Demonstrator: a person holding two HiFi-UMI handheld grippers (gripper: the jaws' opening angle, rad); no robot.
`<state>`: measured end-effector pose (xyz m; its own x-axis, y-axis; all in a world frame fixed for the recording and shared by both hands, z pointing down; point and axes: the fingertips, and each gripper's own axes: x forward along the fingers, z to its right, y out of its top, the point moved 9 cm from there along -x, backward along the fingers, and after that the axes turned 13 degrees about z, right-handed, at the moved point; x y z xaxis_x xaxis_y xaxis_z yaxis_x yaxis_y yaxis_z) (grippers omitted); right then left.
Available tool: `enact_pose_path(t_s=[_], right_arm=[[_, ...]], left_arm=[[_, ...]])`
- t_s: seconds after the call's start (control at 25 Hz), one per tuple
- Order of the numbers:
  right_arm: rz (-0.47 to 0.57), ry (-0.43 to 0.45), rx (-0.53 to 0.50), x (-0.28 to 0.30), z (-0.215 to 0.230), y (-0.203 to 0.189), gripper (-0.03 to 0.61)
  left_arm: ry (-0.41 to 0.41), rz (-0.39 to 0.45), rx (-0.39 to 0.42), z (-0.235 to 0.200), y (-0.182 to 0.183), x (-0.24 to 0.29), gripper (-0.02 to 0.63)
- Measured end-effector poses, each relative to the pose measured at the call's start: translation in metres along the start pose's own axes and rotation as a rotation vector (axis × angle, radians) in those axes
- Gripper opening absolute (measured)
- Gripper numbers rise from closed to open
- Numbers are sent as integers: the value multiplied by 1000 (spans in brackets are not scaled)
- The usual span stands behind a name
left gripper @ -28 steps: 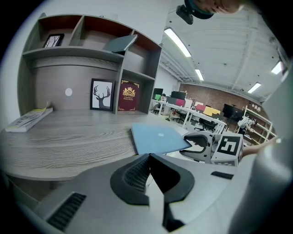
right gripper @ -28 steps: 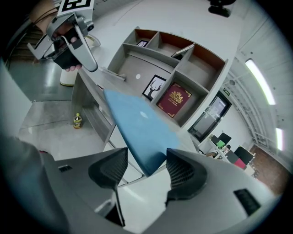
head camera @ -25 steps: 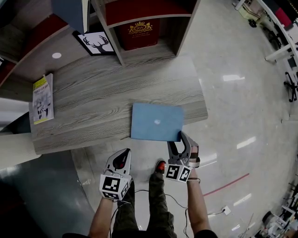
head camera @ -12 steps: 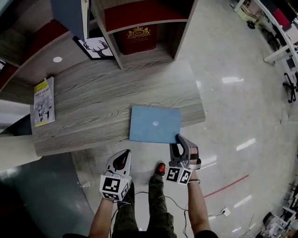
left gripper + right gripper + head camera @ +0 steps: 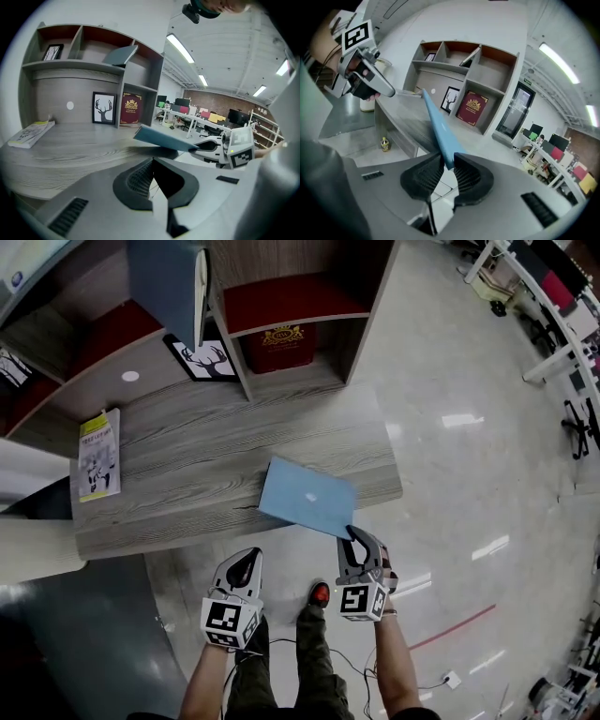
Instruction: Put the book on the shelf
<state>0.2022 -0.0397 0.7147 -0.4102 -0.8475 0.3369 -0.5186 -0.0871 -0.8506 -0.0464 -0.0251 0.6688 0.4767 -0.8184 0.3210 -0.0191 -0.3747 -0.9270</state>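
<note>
Open wooden shelf unit behind the grey wood-grain surface. Thin light-blue rectangular book tilted over the surface's near edge, corner clamped by right tool, jaws just closed onto it. Left tool: jaws together, empty, before that edge.

Wood-grain counter w/ shelf unit along its back, glossy pale floor around it.
On counter: booklet w/ yellow top lies flat at far left, well apart from the rest. Framed deer print stands at the back, left of the divider; red book w/ gold crest stands just right of it. Blue book is tilted over the front edge, near corner raised; can't tell if its far edge touches.
</note>
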Motion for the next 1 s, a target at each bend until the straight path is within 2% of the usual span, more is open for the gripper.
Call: enact_pose_path(t_s=[0.24, 0.36, 0.64, 0.88, 1.0], right_arm=[[47, -45, 152, -15, 8, 24, 66], [92, -53, 273, -19, 12, 34, 63], [115, -108, 551, -42, 25, 43, 61], [138, -132, 636, -67, 30, 57, 61], [171, -153, 646, -84, 37, 75, 61]], left_arm=[[9, 28, 11, 1, 23, -13, 6], [11, 42, 15, 3, 35, -22, 6], [8, 83, 39, 10, 63, -43, 6], [1, 114, 52, 19, 84, -58, 6], [-7, 131, 59, 28, 94, -65, 6]])
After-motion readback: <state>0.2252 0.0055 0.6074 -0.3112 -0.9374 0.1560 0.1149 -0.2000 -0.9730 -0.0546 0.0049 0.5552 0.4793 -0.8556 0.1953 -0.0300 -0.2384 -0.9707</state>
